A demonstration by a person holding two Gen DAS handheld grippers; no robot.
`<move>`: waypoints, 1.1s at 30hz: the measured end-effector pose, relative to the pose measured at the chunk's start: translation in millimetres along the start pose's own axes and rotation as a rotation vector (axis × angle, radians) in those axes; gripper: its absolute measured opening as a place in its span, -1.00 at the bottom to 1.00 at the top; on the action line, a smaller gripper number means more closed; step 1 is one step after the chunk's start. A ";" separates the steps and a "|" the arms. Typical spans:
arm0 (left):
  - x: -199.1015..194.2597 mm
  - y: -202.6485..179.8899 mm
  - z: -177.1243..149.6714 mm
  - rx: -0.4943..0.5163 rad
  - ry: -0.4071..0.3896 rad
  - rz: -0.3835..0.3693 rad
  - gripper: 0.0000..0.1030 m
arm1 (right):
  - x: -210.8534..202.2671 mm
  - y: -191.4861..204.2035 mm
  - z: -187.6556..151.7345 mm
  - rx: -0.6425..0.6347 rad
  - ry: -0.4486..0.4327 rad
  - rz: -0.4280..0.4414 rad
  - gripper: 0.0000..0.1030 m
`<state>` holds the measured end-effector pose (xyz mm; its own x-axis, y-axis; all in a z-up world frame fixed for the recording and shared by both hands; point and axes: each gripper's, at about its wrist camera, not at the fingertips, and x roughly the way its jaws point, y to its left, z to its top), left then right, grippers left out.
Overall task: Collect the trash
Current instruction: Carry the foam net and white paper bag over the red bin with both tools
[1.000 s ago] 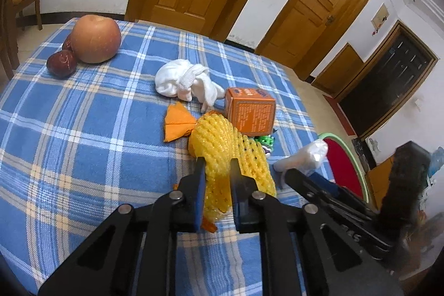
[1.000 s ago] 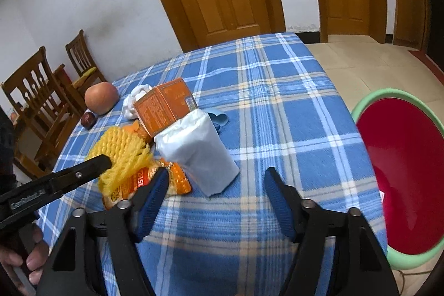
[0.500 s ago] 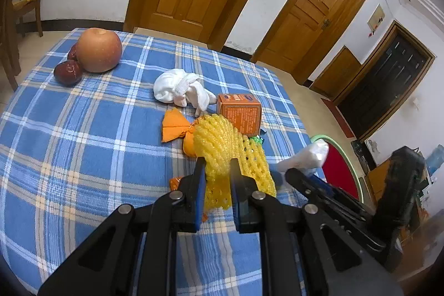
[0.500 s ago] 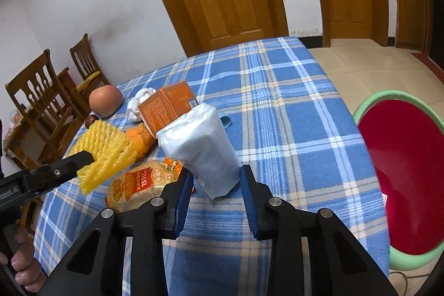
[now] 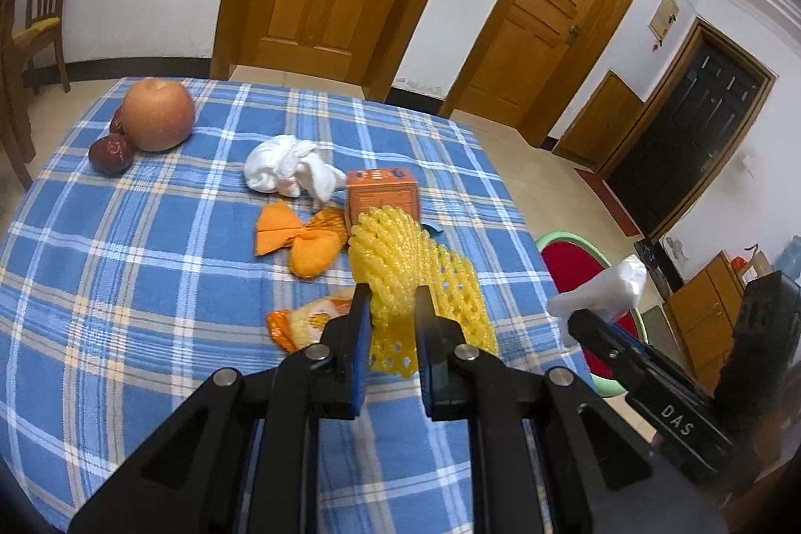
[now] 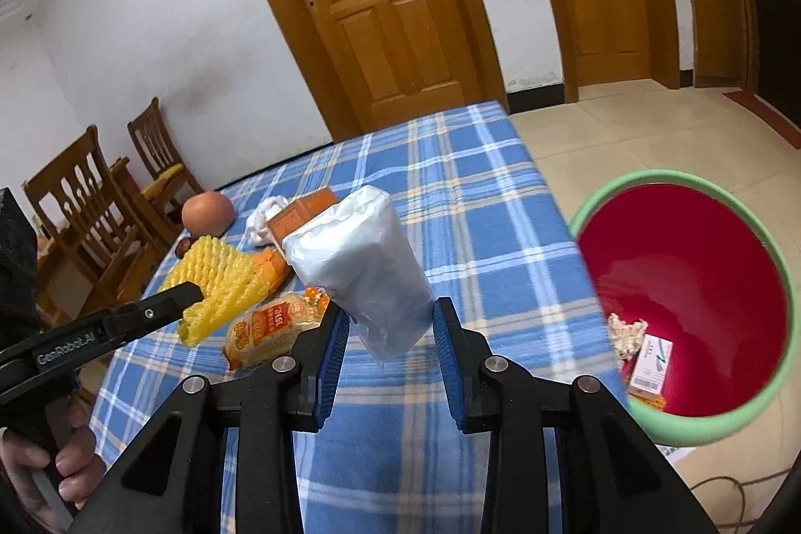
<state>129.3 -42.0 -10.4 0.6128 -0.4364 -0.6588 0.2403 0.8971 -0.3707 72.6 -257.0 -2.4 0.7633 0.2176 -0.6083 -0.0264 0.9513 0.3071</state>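
My left gripper (image 5: 392, 301) is shut on a yellow foam fruit net (image 5: 400, 253), held above the blue plaid tablecloth (image 5: 150, 243). From the right wrist view the same yellow net (image 6: 215, 279) hangs from the left gripper (image 6: 192, 294). My right gripper (image 6: 388, 319) is shut on a white plastic bag (image 6: 360, 263), lifted off the table; the white bag (image 5: 601, 289) also shows at the right of the left wrist view. A red bin with a green rim (image 6: 691, 314) stands on the floor to the right, holding some paper scraps.
On the cloth lie an orange box (image 5: 383, 196), a white crumpled tissue (image 5: 288, 171), orange wrappers (image 5: 300, 236), a snack packet (image 6: 270, 329), a large round fruit (image 5: 157, 113) and a dark red fruit (image 5: 111, 153). Wooden chairs (image 6: 95, 203) stand at the left.
The right gripper closed on the white bag and lifted it toward the bin side. The left gripper rose with the yellow net, uncovering the snack packet beneath.
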 end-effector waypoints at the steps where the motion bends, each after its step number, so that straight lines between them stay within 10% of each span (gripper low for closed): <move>1: -0.5 -3.6 -0.3 0.007 -0.001 -0.001 -0.71 | -5.0 -3.5 -0.1 0.005 -0.005 -0.005 -0.32; 33: 62.8 -128.3 -10.7 0.234 0.099 -0.098 -0.71 | -68.3 -124.5 -14.5 0.238 -0.068 -0.179 -0.31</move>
<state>128.9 -185.2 -11.3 0.5039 -0.5163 -0.6925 0.4692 0.8367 -0.2824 14.4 -387.2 -9.7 0.7837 0.0282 -0.6205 0.2583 0.8937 0.3669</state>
